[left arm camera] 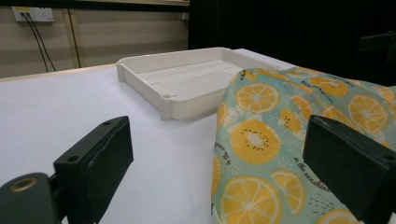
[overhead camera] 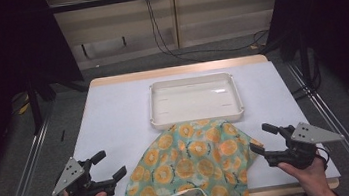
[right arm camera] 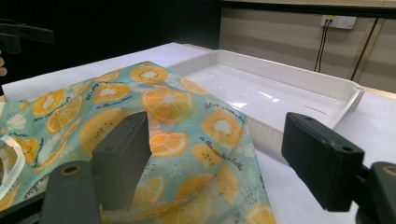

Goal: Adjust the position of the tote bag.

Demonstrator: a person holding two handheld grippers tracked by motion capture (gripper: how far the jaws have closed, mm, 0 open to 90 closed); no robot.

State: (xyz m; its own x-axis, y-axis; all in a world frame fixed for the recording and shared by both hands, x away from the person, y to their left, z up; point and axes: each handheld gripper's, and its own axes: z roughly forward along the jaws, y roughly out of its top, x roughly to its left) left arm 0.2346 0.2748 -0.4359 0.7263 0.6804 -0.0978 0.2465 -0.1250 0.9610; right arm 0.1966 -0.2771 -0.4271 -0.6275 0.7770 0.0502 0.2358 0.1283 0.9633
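Partly cloth [overhead camera: 191, 169] bottom edge off-frame

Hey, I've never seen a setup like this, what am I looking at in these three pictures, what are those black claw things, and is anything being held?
A person sits at a white table with a hand-held two-jaw tool in each hand: the left gripper and the right gripper. One picture looks down from above. The other two come from small cameras riding on each gripper, looking out between its black jaws. On the table lie an empty white plastic tray and, nearer the person, a teal cloth bag printed with orange slices, its far edge lapping over the tray's rim. Both grippers stand open beside the bag. Nothing is held.
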